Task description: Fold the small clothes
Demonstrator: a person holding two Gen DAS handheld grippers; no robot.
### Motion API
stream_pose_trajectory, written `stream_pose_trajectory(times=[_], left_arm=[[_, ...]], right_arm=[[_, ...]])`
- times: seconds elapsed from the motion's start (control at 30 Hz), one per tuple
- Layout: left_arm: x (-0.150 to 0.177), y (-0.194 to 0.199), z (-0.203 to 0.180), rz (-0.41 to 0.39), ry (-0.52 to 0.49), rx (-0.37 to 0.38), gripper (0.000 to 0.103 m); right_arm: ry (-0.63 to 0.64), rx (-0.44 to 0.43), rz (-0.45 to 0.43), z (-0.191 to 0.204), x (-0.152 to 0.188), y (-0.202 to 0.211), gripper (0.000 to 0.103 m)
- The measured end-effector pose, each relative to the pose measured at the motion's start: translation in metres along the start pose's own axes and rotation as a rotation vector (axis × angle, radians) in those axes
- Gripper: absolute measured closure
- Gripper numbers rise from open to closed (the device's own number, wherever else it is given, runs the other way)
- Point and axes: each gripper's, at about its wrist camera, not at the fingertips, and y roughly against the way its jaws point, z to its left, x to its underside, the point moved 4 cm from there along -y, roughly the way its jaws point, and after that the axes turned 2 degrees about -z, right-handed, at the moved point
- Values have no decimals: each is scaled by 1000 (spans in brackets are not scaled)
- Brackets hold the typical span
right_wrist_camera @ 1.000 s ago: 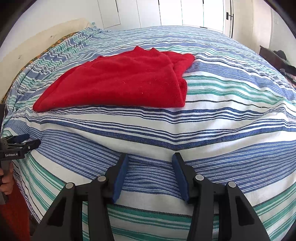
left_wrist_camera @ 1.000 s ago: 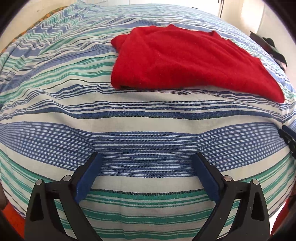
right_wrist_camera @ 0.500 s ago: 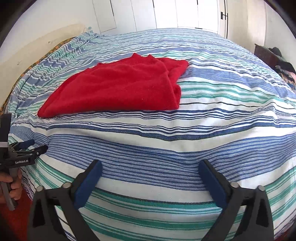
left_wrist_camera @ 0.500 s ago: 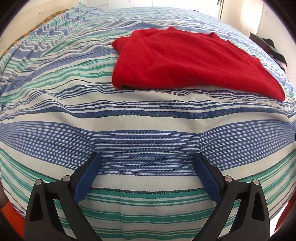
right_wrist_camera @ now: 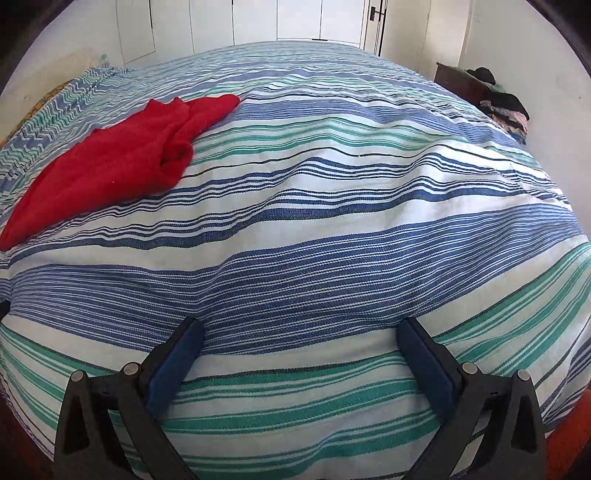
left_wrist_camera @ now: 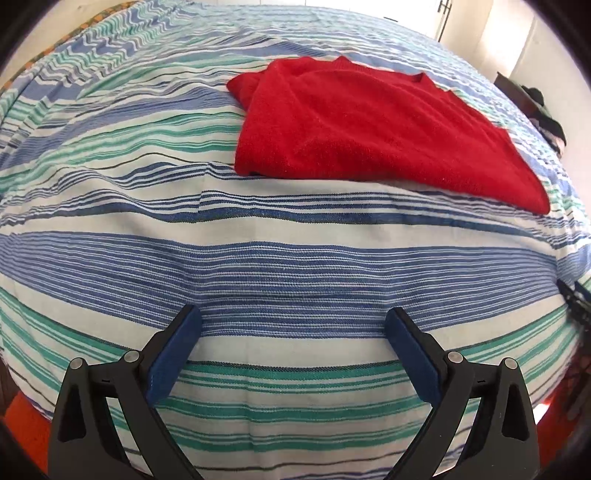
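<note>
One bed (left_wrist_camera: pixel 280 258) fills both views, covered by a single spread striped in blue, green and white, with zigzag bands near its far left edge. At the room's far end stands a row of white cupboard doors (right_wrist_camera: pixel 258 22).

One red garment (left_wrist_camera: pixel 376 125) lies on the spread, folded over with doubled layers at its left side in the left wrist view and tapering to a point on the right. In the right wrist view the same garment (right_wrist_camera: pixel 110 166) sits far to the left, well apart from that gripper. Nothing touches it.

One dark cabinet (right_wrist_camera: pixel 461 79) stands by the right wall, bearing one heap of clothes (right_wrist_camera: pixel 502 107), dark pieces on top, paler ones below; how many pieces cannot be told.

Two grippers show, each with two blue pads. The left gripper (left_wrist_camera: pixel 293 325) hangs over the near blue stripes, jaws spread wide, only bedspread between them. The right gripper (right_wrist_camera: pixel 301 338) has just been opening and now stands equally wide, empty too, over the bed's near edge. A dark bit of the right gripper shows at the right rim of the left view.
</note>
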Motion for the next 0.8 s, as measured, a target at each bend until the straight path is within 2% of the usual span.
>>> stream_pose_trajectory(times=[0.07,0.17,0.27,0.3,0.37,0.43,0.5,0.57,0.6,0.63,0.67,0.7,0.8], left_arm=[[-19,24,13,-48,60,126,4],[-70,42,44,-103,194,201,4],[-120,21,62,-62,308,323,5],[-131,7,64,-41,323,328,5],[-146,-26,64,12,331,293,11],[-152,-58,65,75,354,283,23],[-152,-80,62,111,380,291,24],[-153,-89,60,108,375,275,25],[-153,-90,60,100,373,272,31],[-155,-89,60,93,376,279,51],[-155,-89,61,99,388,307,67],[-154,-89,61,114,410,339,93],[-164,-71,58,87,405,324,96]], right_arm=[[-5,-4,-3,-2,2,1,0],[-2,-16,-17,-4,3,2,0],[4,-12,-19,-3,1,1,0],[4,-11,-20,-3,1,0,0],[3,-11,-19,-3,0,-1,0],[4,-11,-18,-3,-1,-1,0],[4,-10,-18,-3,-1,-1,0],[4,-9,-18,-2,-2,-1,0],[4,-9,-19,-2,-2,-1,0],[4,-9,-19,-2,-2,-1,0],[3,-8,-20,-3,-2,-2,0],[3,-7,-21,-3,-2,-2,0],[2,-6,-21,-3,-3,-3,0]])
